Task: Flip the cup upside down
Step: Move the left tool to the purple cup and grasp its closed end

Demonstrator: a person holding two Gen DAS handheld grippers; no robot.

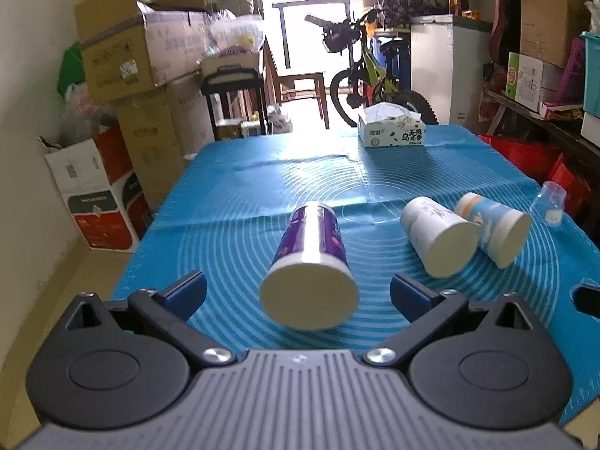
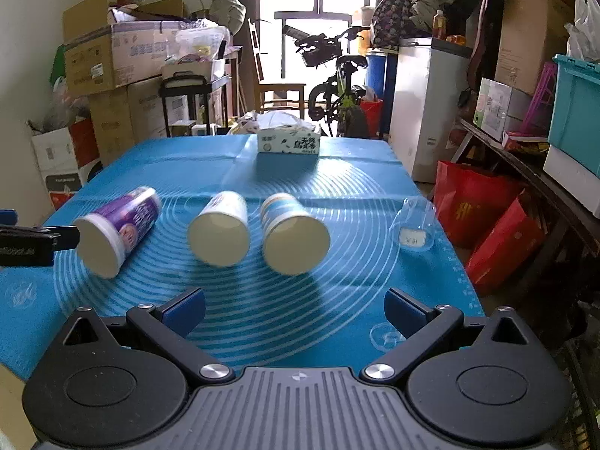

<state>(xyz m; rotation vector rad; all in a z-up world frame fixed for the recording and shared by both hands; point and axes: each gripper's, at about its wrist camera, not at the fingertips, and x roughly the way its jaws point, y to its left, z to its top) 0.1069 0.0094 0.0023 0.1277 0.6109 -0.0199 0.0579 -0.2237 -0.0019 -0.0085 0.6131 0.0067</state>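
We inspect the blue mat (image 2: 337,195) from left to right.

Far left: left gripper (image 1: 298,294) is released, jaws spread wide, nothing between the pads. The purple cup (image 1: 311,247) lies on its side just ahead of it, pale round end toward the gripper, body pointing far. In the right wrist view the same cup sits at the left of the row, w/ the left gripper's fingertip just beside its near end; contact cannot be confirmed.

Centre: white cup (image 2: 221,227) on its side, pale end toward us. Just right of it, the blue-and-white cup (image 2: 292,234), same pose; in the left wrist view these two look to be touching.

Right: a clear measuring cup (image 2: 414,225) lies apart from the row. Tissue box (image 2: 288,142) at the far edge, not involved.

Right gripper (image 2: 294,309) is also released, jaws wide, empty, hovering near of the blue-and-white cup w/ a gap between.

Whether the pale ends are rims or bases we cannot tell; they read as flat discs.

Judgement: step in hand is approach to the purple cup by the left gripper. Recommendations: centre jaws on the cup body, not the end; close on the sidewall approx. mid-length; grip lightly, paper wall will likely crush. Lift clear of the mat before rotating, then set down mouth-down, flat. Risk: cup is round and may roll sideways at first contact, so both pads should meet it together.
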